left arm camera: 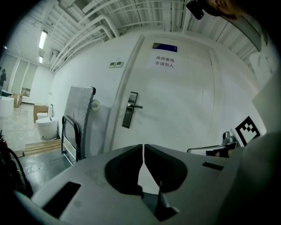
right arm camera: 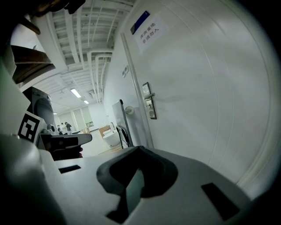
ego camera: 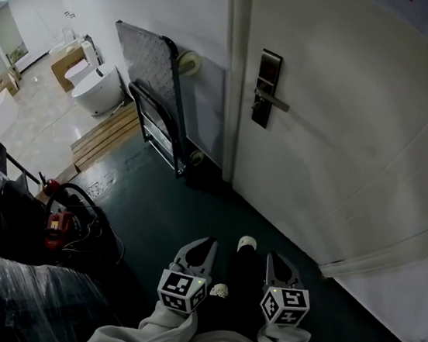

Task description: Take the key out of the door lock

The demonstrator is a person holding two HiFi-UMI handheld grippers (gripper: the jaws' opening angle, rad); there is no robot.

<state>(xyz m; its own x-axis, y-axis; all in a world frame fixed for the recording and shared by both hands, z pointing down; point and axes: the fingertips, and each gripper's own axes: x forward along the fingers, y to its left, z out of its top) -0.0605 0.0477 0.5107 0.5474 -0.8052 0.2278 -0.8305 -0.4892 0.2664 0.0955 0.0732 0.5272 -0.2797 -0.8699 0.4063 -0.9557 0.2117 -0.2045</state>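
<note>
A dark lock plate (ego camera: 266, 87) with a lever handle (ego camera: 275, 101) sits on the white door (ego camera: 342, 144). It also shows in the left gripper view as the lock plate (left arm camera: 130, 110) and in the right gripper view as the lock plate (right arm camera: 149, 107). No key can be made out on it at this distance. My left gripper (ego camera: 202, 249) and right gripper (ego camera: 280, 265) hang low over the dark floor, well short of the door. Both are shut and hold nothing. The left gripper's (left arm camera: 143, 146) tips touch, and so do the right gripper's (right arm camera: 138, 148).
A folded platform trolley (ego camera: 162, 89) leans on the wall left of the door. Beyond it are a white toilet (ego camera: 100, 89) and a wooden pallet (ego camera: 109, 133). A red tool with cables (ego camera: 58, 224) and a plastic-wrapped bundle (ego camera: 33, 299) lie at the lower left. A sign (left arm camera: 164, 61) hangs on the door.
</note>
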